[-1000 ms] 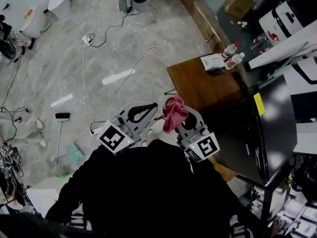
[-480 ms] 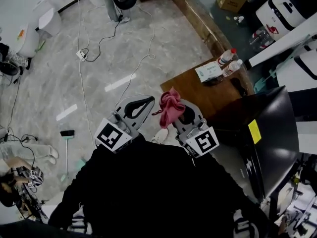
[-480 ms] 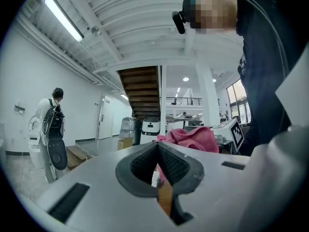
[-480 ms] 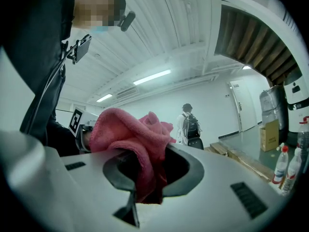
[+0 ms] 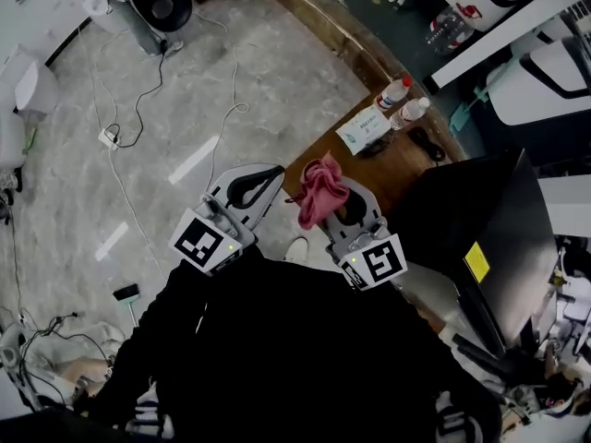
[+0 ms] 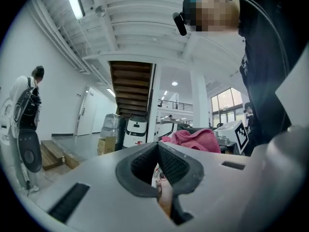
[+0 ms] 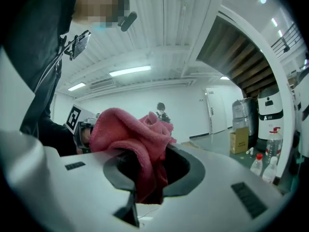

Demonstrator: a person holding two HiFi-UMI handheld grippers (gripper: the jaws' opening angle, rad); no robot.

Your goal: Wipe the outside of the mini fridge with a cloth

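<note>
Your right tool (image 5: pixel 343 212) is clamped on the pink cloth (image 5: pixel 320 190) in the head view. The cloth stands up from the jaws as a crumpled bunch, over the edge of the brown wooden tabletop (image 5: pixel 392 172). The left tool (image 5: pixel 255 185) is just beside it, over the grey floor (image 5: pixel 138 192). The mini fridge (image 5: pixel 462 212) is at your right, near the right tool but apart from the cloth. It is black and glossy, with a yellow sticker (image 5: pixel 477 261) on the face turned to you. On the far end of the tabletop are two bottles (image 5: pixel 394 91) and a white pack (image 5: pixel 362 129).

From the left gripper view, the left tool (image 6: pixel 158 164) has its jaws together, the dark ribbed pads meeting, with nothing between them. The pink cloth (image 6: pixel 192 140) shows behind it. A person with a backpack (image 6: pixel 26 105) stands far at the left.

From the right gripper view, the right tool (image 7: pixel 145 175) has its jaws pressed on the cloth (image 7: pixel 130 129). One fold hangs down between the pads and the rest puffs out above them. The cloth is soft, fluffy and of one pink colour. Two bottles (image 7: pixel 258 164) stand low at the right.
</note>
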